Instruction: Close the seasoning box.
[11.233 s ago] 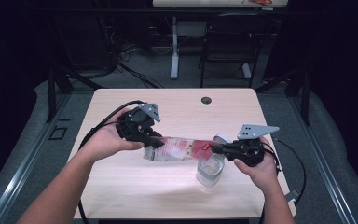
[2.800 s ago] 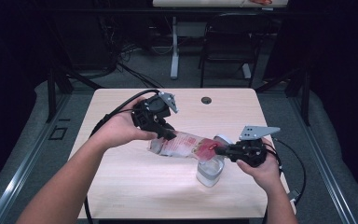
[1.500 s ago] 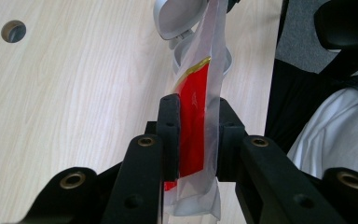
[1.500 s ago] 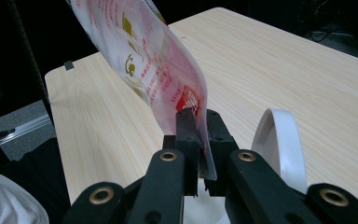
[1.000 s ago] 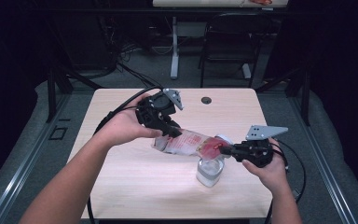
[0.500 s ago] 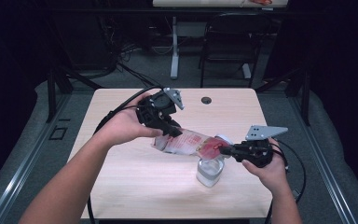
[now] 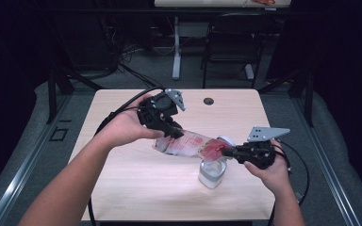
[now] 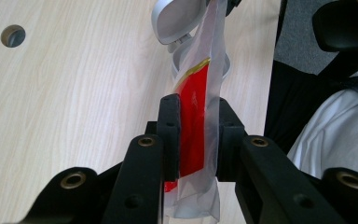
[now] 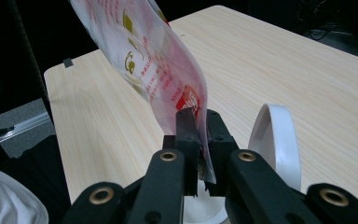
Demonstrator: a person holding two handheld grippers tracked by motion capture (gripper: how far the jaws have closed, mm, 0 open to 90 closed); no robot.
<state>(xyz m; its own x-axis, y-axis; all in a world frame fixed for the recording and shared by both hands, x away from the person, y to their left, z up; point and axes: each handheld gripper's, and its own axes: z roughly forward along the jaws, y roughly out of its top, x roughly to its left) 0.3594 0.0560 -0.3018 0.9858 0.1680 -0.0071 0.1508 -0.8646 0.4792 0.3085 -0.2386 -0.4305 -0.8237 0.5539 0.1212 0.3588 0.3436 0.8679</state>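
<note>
Rising since the start, the left gripper (image 7: 169, 129) is now tilting one pouch (image 7: 188, 143) down toward one lidded jar (image 7: 212, 173).
Both pairs of fingers are pinching the pouch, the right gripper (image 7: 228, 151) at its low end over the jar near the desk's (image 7: 122, 188) right edge; contents could be spilling past the mouth if that end is drifting sideways.

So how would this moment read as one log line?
left gripper: shut on pouch | right gripper: shut on pouch | pouch tilted over open jar
</note>
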